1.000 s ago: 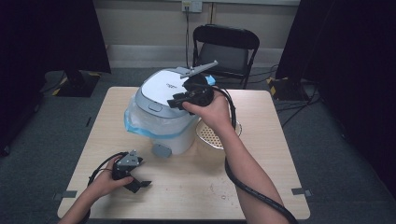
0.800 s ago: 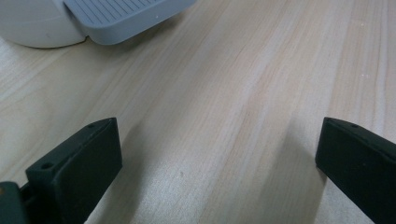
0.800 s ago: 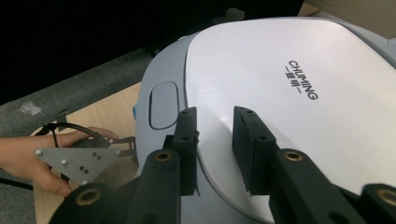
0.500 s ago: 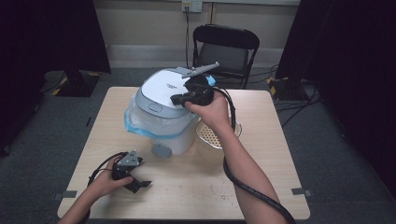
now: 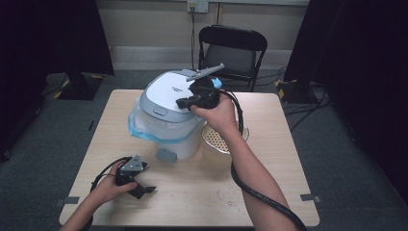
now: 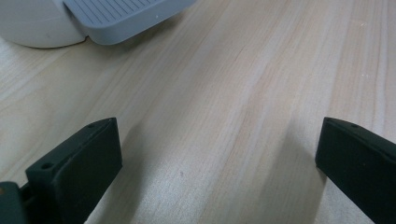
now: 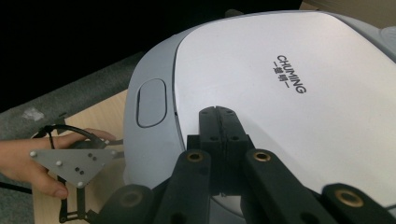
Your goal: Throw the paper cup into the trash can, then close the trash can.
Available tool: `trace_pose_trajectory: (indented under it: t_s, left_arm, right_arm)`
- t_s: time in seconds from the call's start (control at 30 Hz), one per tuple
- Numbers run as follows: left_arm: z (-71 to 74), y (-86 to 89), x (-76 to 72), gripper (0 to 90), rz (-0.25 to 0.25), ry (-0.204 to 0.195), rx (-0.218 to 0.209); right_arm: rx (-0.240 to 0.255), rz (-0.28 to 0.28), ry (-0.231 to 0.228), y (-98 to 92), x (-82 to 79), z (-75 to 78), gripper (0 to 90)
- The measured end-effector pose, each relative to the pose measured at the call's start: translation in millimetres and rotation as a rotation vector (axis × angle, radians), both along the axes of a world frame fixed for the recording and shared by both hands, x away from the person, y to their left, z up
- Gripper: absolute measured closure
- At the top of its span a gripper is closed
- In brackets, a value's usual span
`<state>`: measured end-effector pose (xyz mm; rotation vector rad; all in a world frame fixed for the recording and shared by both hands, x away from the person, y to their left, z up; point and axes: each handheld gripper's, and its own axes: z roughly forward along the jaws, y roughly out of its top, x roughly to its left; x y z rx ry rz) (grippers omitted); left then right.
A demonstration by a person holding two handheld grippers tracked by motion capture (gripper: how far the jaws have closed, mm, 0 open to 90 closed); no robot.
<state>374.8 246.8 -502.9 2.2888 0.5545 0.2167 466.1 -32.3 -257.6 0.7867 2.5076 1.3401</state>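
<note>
The rice cooker (image 5: 166, 118) stands on the far left part of the wooden counter (image 5: 269, 192), its white and grey lid (image 7: 261, 70) down and flat; in the right gripper view the lid bears dark lettering, and a rounded grey release button (image 7: 152, 102) sits at its front edge; a blue-tinted plastic wrap (image 5: 139, 127) hangs round the cooker's body, and a small grey ribbed tab (image 6: 126, 16) juts from its base onto the wood. The right claw (image 7: 219, 114) lies over the top of the lid, its two black jaws pressed flat together with nothing between them; whether the tips touch the lid I cannot tell; the right hand (image 5: 216, 113) holds it from the cooker's right side, the forearm running down to the near edge with a black cable (image 5: 262, 195) beside it. Just right of the cooker, partly under that wrist, lies a round perforated cream basket (image 5: 221, 142). The left claw (image 6: 219, 158) rests low over bare wood near the front left corner, jaws standing wide apart and empty; the left hand (image 5: 108, 187) grips it, well apart from the cooker. Beyond the counter a black folding chair (image 5: 233, 50) faces the wall.
</note>
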Motion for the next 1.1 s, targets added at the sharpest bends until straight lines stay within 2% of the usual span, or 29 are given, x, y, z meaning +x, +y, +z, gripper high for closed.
trace_pose_trajectory:
  t_s: [0.1,0.13,0.17,0.23,0.3,0.37,0.4,0.47,0.5,0.53,0.57,0.6,0.7,1.1]
  left_arm:
    - [0.0,0.0,0.0,0.0,0.0,0.0,0.0]
    - [0.0,0.0,0.0,0.0,0.001,0.0,0.001]
    - [0.0,0.0,0.0,0.0,0.0,0.001,-0.001]
    - [0.0,0.0,-0.1,0.0,0.0,0.001,-0.001]
    - [0.0,0.0,-0.1,0.0,0.0,0.001,0.0]
    - [0.0,0.0,-0.1,0.0,0.0,0.001,-0.001]
    - [0.0,0.0,-0.1,0.0,0.0,0.001,-0.001]
    - [0.0,0.0,-0.1,0.0,0.0,0.001,-0.001]
    - [0.0,0.0,-0.1,0.0,0.0,0.001,-0.001]
    - [0.0,0.0,-0.1,0.0,0.0,0.001,-0.001]
    - [0.0,0.0,-0.1,0.0,0.0,0.001,-0.001]
    - [0.0,0.0,-0.1,0.0,0.0,0.001,-0.001]
    - [-0.1,0.0,-0.1,0.0,0.0,0.001,-0.001]
    - [-0.1,-0.1,-0.3,0.0,0.003,0.001,-0.002]
  right_arm:
    - [-0.03,0.004,-0.009,2.2,-0.7,2.6,89.1]
    - [-0.035,0.006,-0.011,2.8,-1.3,3.0,86.5]
    - [-0.058,0.013,-0.025,4.1,-3.0,6.0,78.2]
    - [-0.07,0.01,-0.024,3.8,-4.0,7.5,76.1]
    - [-0.053,-0.003,-0.025,-1.5,-4.3,8.6,68.1]
    - [-0.046,-0.007,-0.023,-3.2,-4.1,9.2,66.8]
    - [-0.046,-0.014,-0.03,-5.8,-3.3,9.8,63.5]
    - [-0.045,-0.035,-0.028,-9.8,-2.4,10.7,56.7]
    - [-0.041,-0.049,-0.031,-13.2,-2.8,12.7,48.2]
    - [-0.041,-0.049,-0.031,-13.2,-2.8,12.7,48.2]
    - [-0.035,-0.055,-0.024,-16.1,-4.2,14.8,42.6]
    - [-0.035,-0.055,-0.024,-16.1,-4.2,14.8,42.6]
    - [-0.043,-0.076,-0.048,-23.9,-7.3,19.6,29.4]
    - [-0.031,-0.088,-0.072,-45.4,-16.4,23.4,14.6]
